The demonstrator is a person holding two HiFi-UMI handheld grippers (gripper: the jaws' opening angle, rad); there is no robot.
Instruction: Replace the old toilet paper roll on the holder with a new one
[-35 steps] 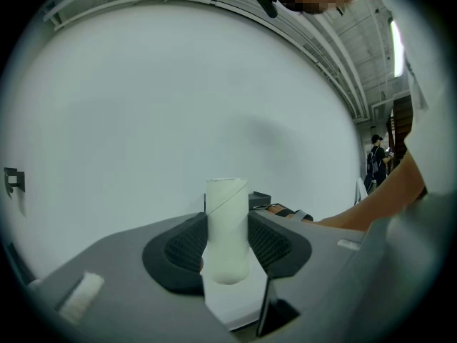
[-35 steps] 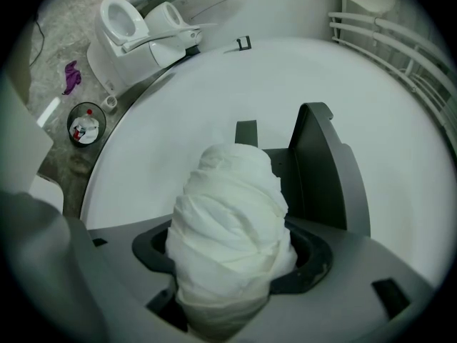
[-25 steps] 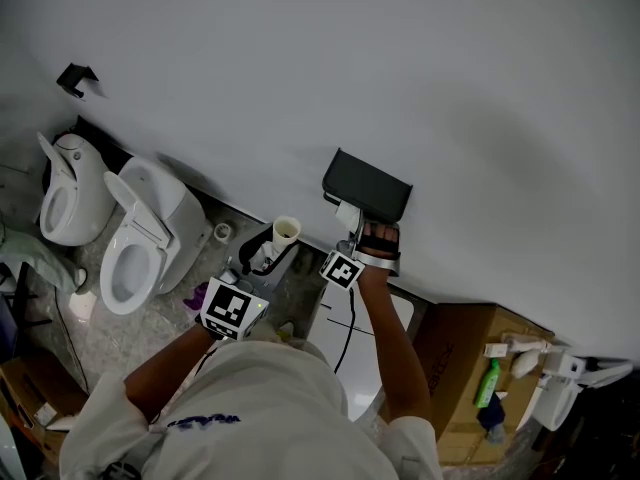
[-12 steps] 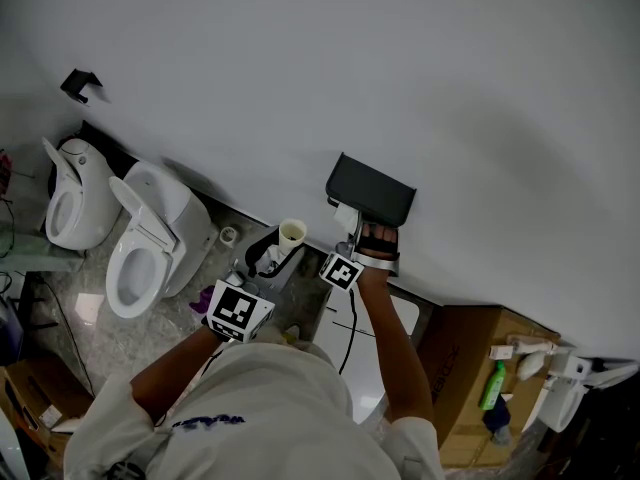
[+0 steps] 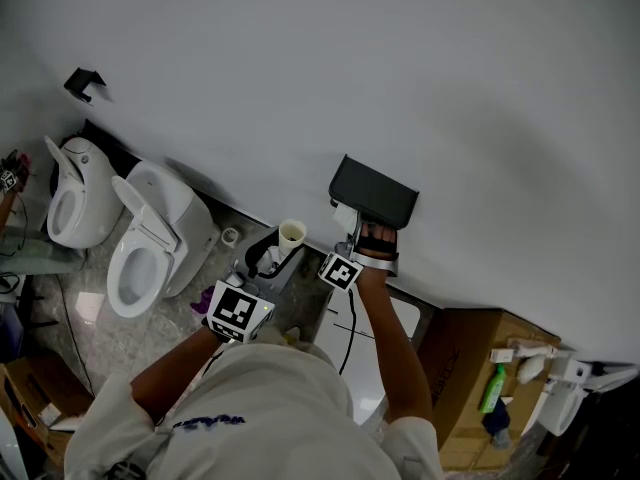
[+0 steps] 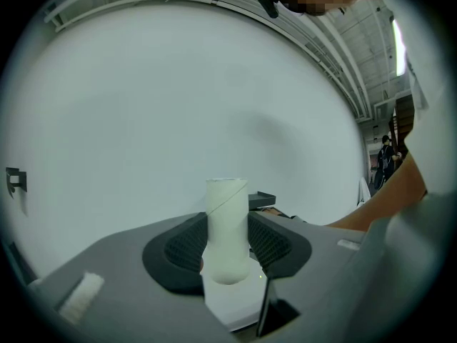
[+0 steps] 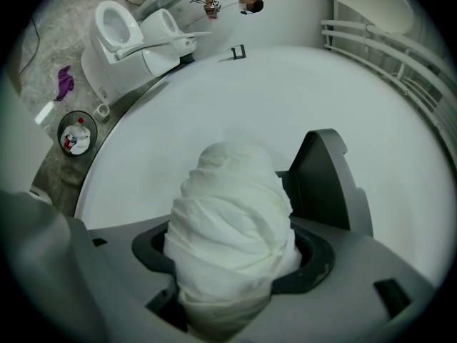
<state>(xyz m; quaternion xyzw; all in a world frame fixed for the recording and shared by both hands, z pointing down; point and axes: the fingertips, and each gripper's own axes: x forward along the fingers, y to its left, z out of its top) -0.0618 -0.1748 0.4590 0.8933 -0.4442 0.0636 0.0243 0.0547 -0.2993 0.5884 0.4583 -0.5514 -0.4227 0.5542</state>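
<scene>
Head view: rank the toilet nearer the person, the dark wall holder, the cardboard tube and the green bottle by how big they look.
1. toilet nearer the person
2. dark wall holder
3. cardboard tube and green bottle: both small and too alike to rank.

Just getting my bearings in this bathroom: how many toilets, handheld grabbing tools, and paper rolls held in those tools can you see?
Toilets: 2, near toilet and far toilet
Grabbing tools: 2, left gripper and right gripper
Held paper rolls: 2, empty tube and full roll
Total: 6
</scene>
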